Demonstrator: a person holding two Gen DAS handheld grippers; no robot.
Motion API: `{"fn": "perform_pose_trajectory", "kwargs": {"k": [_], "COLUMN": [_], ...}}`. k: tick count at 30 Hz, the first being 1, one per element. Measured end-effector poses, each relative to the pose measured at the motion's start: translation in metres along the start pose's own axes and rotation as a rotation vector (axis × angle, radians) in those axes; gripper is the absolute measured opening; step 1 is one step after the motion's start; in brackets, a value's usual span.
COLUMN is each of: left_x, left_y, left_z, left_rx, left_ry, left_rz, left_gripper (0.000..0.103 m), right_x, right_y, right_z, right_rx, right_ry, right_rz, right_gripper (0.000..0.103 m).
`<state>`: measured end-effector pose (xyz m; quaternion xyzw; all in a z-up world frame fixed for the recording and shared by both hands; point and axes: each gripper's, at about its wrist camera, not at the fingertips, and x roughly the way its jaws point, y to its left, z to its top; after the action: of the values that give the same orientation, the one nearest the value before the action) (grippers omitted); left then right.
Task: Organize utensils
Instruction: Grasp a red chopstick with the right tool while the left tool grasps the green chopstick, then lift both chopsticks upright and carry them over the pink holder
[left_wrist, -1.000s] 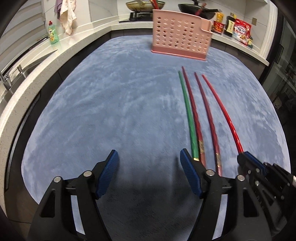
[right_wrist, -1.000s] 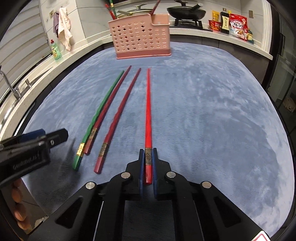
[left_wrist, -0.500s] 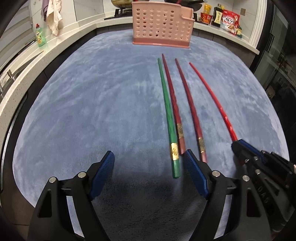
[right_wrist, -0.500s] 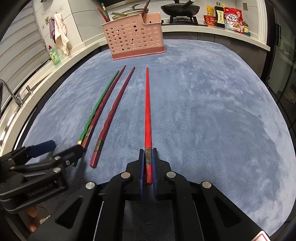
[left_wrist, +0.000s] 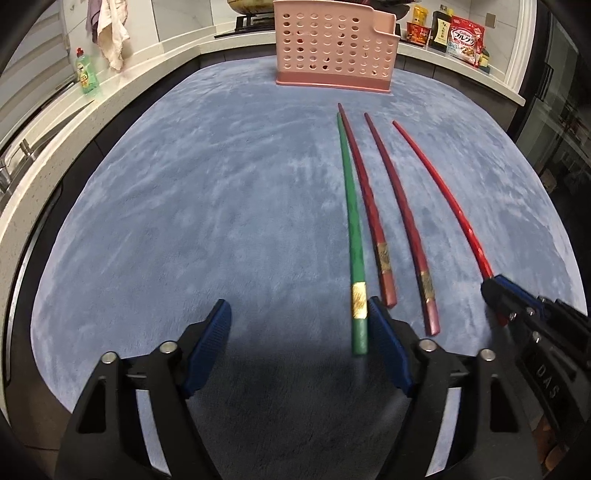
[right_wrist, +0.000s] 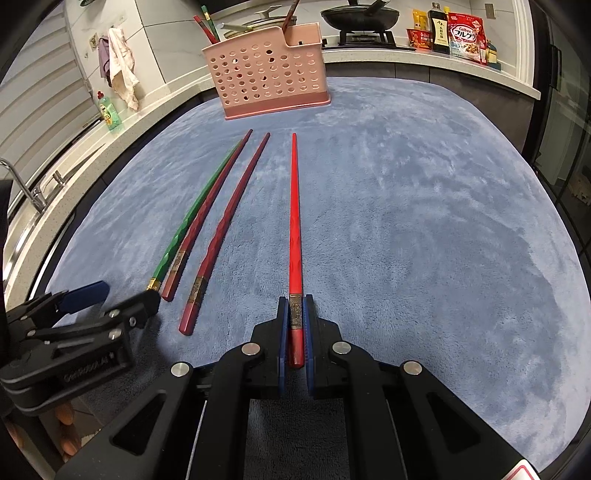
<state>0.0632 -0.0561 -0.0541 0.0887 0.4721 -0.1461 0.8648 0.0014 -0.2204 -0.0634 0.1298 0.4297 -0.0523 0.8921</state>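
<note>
- The right gripper (right_wrist: 295, 332) was clenched on the thick end of the bright red chopstick (right_wrist: 294, 229), its blue pads pressed against both sides just behind the dark patterned band.
- That chopstick ran straight ahead over the blue plush mat (right_wrist: 424, 240), tapering to a point aimed at the pink perforated holder (right_wrist: 269, 77).
- The left gripper (left_wrist: 299, 332) stood released, its jaws having just been closing a little; the butt of the green chopstick (left_wrist: 351, 206) lay between them, just beside the right-hand pad, not squeezed.
- The green chopstick carried a gold band near its thick end and lay flat on the mat.
- Two dark red chopsticks (left_wrist: 369, 199) (left_wrist: 402, 218) lay to its right, each with a gold-brown band; the nearer one touched the green stick toward the tips.
- The holder stood upright at the mat's far edge, a few utensils poking above its rim.
</note>
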Motion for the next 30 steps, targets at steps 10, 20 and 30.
{"fn": "perform_pose_trajectory", "kwargs": {"k": [10,20,30], "left_x": [-0.001,-0.008,-0.049], "left_y": [-0.006,0.007,0.025], "left_z": [0.006,0.014,0.041], "left_rx": [0.019,-0.026,-0.067], "left_ry": [-0.010,0.042,-0.031], "left_rz": [-0.053,-0.143,-0.181], "left_gripper": [0.026,0.008,0.008], "right_x": [0.001,-0.017,-0.067], "right_y": [0.001,-0.002,-0.011], "right_z": [0.000,0.009,0.046], "right_rx": [-0.016,-0.001,0.028], "right_ry": [0.001,-0.013,-0.121], "right_rz": [0.000,0.015,0.028], "right_gripper": [0.007,0.007,0.007]}}
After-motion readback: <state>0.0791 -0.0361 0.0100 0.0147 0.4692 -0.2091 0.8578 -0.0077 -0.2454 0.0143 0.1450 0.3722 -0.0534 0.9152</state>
